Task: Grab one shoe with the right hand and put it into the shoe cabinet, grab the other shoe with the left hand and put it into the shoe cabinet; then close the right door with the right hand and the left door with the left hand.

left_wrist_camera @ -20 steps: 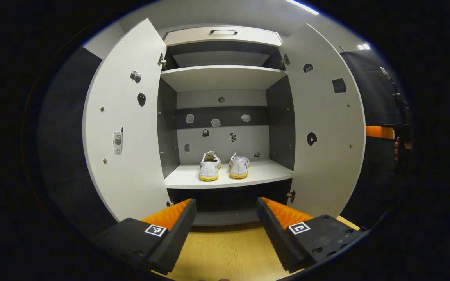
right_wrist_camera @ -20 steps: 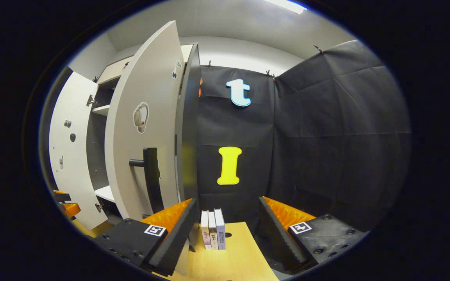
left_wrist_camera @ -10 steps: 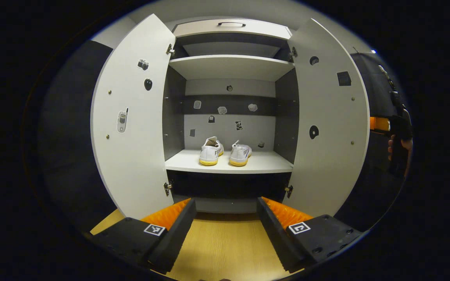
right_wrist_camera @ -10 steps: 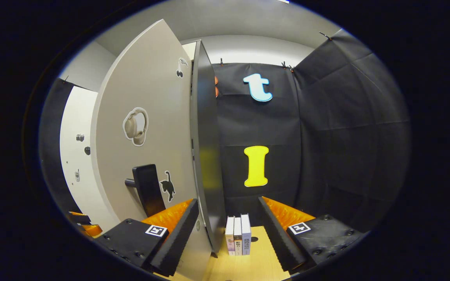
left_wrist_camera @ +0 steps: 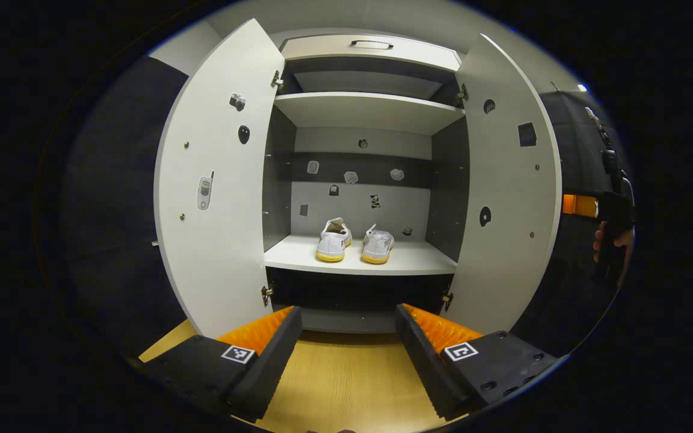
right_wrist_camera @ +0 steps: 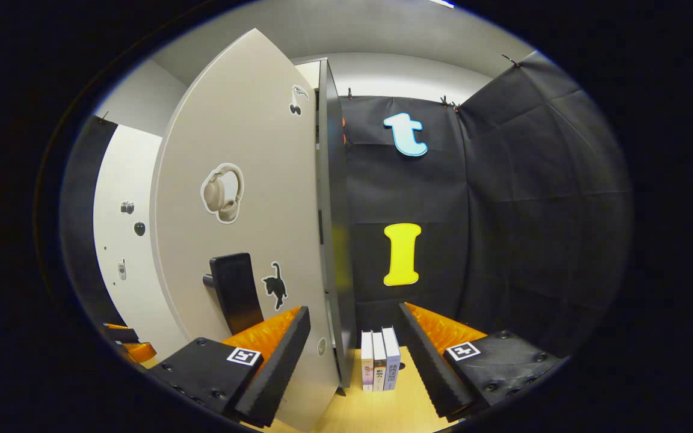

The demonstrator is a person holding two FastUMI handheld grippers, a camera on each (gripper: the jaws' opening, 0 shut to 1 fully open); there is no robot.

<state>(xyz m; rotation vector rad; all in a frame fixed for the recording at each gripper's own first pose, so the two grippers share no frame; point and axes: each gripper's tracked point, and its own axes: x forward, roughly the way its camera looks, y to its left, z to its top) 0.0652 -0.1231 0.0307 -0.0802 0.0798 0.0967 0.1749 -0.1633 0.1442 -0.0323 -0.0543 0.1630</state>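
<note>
**Both shoes shelved, both doors open**

Left gripper view: the left gripper [left_wrist_camera: 348, 337] sits low centre, fingers apart, nothing between them, over a light wood-grain tabletop [left_wrist_camera: 346, 385]. Straight ahead, mid-frame, stands the tall white shoe cabinet with dark grey inner walls [left_wrist_camera: 443, 198]. The two white sneakers with yellow soles [left_wrist_camera: 354, 242] rest side by side on the lower white shelf [left_wrist_camera: 352, 262], heels toward the camera, close together near the shelf's middle. An upper white shelf [left_wrist_camera: 367, 110] is bare. Small stickers dot the back panel. The white left door [left_wrist_camera: 217, 180] stands wide at left of frame, the white right door [left_wrist_camera: 512, 180] wide at right, both showing inner faces with stickers. At far right edge, a hand [left_wrist_camera: 611, 240] holds the other tool; dark cloth wall behind.

Right gripper view: the right gripper [right_wrist_camera: 355, 343] is at bottom centre, fingers apart, gripping nothing. The right door's outer face, with its black bar handle [right_wrist_camera: 233, 291], fills the left half; its lower edge sits just beside the left finger, contact unclear. Three upright paperback books [right_wrist_camera: 380, 368] stand on the tabletop between the fingers, farther back. Black cloth wall right; grey ceiling above.
</note>
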